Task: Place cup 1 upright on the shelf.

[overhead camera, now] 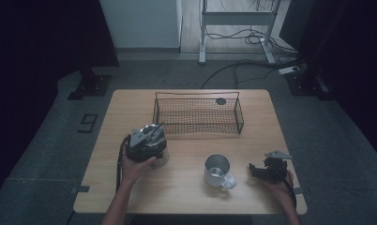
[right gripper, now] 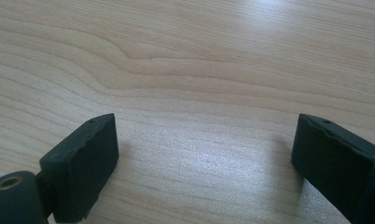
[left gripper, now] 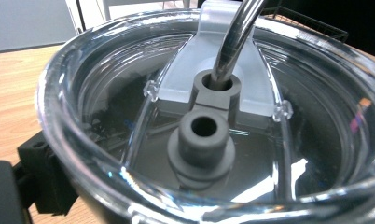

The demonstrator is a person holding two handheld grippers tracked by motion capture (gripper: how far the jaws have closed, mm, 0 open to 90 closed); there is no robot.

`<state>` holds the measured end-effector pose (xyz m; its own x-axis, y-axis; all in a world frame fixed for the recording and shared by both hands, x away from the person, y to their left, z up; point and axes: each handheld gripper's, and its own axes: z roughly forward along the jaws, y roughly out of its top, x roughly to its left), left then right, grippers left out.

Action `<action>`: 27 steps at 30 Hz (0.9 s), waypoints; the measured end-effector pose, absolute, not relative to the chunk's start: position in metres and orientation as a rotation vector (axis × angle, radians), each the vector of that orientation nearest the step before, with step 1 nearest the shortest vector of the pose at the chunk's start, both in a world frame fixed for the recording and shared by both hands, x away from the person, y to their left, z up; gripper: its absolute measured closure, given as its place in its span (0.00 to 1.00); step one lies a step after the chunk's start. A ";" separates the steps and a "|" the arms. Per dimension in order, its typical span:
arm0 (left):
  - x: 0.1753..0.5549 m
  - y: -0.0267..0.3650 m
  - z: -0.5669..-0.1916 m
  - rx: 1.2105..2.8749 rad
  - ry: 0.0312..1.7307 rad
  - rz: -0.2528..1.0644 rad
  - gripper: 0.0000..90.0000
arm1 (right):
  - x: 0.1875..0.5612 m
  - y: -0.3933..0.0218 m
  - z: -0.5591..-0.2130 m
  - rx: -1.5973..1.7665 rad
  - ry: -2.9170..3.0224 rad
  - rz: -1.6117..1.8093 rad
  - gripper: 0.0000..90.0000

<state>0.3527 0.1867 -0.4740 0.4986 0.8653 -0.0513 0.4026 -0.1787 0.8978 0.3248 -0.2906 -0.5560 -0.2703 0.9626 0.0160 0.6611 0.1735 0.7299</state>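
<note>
The left tool [overhead camera: 151, 140] is clamped around a lidded tumbler [left gripper: 209, 121]; its smooth wall could slip. The right tool [right gripper: 204, 158] is held spread over bare tabletop [right gripper: 199, 60].

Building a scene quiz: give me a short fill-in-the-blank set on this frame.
1. The mug stands between the two grippers, its handle toward the person's ____.
2. Behind the mug stands a wire ____.
3. A metal straw passes through the tumbler's clear ____.
4. Between the right gripper's open jaws lies only bare ____.

Missing words: right; basket; lid; table
</note>
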 end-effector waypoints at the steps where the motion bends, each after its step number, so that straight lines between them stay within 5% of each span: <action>1: 0.352 0.187 -0.473 1.779 1.070 0.599 0.04 | 0.325 -0.291 -0.556 1.528 2.001 0.883 0.08; 27: 0.348 0.188 -0.433 1.749 1.027 0.595 0.04 | 0.325 -0.291 -0.556 1.530 1.999 0.882 0.08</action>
<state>0.3483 0.1884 -0.4326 0.5219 0.8507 -0.0628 0.3686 -0.1586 0.9160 0.3247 -0.2907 -0.5560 -0.2677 0.9634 0.0159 0.6611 0.1717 0.7304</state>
